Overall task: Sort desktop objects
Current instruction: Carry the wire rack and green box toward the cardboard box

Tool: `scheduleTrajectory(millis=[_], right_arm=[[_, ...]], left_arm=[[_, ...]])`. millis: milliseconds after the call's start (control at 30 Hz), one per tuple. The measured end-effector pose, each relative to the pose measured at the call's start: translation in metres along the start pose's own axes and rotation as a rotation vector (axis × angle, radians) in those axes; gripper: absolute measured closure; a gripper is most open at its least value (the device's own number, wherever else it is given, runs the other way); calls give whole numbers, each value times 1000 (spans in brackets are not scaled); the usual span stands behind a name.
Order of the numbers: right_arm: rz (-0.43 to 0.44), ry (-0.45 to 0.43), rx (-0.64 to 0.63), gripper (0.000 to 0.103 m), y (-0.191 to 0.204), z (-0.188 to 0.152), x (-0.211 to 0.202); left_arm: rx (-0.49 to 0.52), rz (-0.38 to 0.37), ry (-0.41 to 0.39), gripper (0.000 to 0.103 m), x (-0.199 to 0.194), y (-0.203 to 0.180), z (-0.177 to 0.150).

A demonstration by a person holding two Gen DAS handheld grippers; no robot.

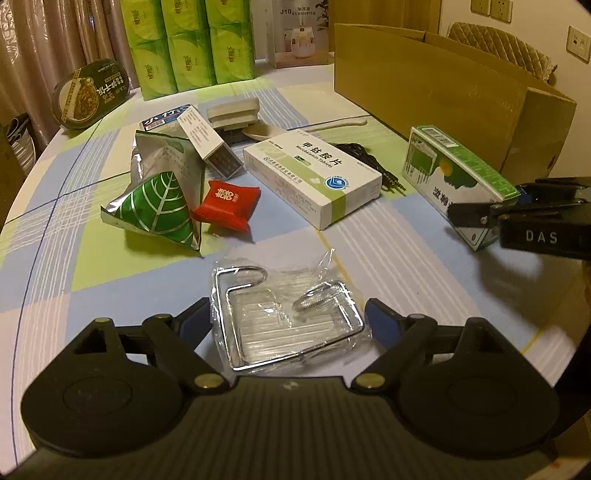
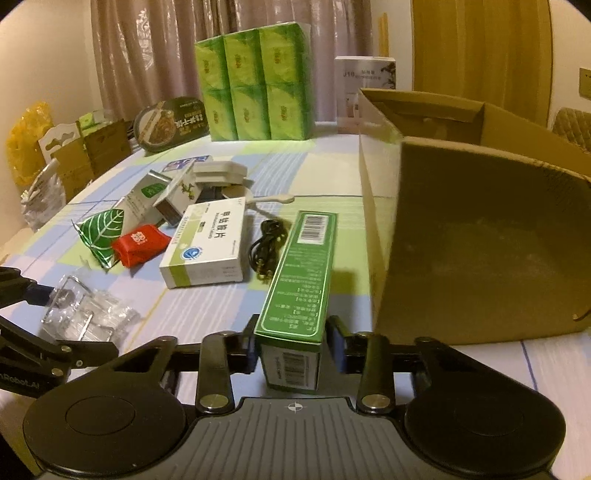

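My left gripper (image 1: 288, 317) is open around a clear plastic packet with a chrome wire hook (image 1: 284, 317) lying on the checked tablecloth; the packet also shows in the right wrist view (image 2: 88, 314). My right gripper (image 2: 291, 343) is shut on the near end of a long green box (image 2: 299, 277), which also shows in the left wrist view (image 1: 458, 184). A white medicine box (image 1: 314, 177), a red packet (image 1: 227, 201), a green leaf-print pouch (image 1: 155, 210) and a black cable (image 2: 267, 243) lie in the middle of the table.
A large open cardboard box (image 2: 480, 236) stands to the right of the green box. Green tissue packs (image 1: 192, 44), a round noodle bowl (image 1: 90, 94), a humidifier carton (image 1: 299, 33), small boxes and a spoon (image 1: 280, 129) are at the back. The table edge curves at left.
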State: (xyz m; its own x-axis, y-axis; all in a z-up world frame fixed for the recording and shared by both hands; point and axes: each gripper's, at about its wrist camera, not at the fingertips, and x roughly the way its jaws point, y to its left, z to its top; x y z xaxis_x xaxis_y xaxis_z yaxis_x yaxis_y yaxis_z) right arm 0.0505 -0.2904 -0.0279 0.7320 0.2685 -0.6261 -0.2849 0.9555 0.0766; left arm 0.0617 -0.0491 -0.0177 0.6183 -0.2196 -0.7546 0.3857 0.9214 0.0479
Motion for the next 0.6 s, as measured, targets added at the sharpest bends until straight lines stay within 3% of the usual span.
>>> scheduleTrajectory(millis=[133,333,433,500,600], right_arm=[[-6,10,-25,76,1,-2,-5],[-14,-3,-43,75,4,-3,-3],[-19,-6,-47,68,6,-2,0],[-19,-5,-50,55,7,-2,2],[-18,-4,-55,53,7,-3,5]], left_arm=[[19,3,6,26,-2,-2,-2],[8,16,8,24,-1,-1,-2],[-20,20,9,21,1,1,-1],[-47,20,11,21,4,4,0],[-75,13,20,22,7,8,1]])
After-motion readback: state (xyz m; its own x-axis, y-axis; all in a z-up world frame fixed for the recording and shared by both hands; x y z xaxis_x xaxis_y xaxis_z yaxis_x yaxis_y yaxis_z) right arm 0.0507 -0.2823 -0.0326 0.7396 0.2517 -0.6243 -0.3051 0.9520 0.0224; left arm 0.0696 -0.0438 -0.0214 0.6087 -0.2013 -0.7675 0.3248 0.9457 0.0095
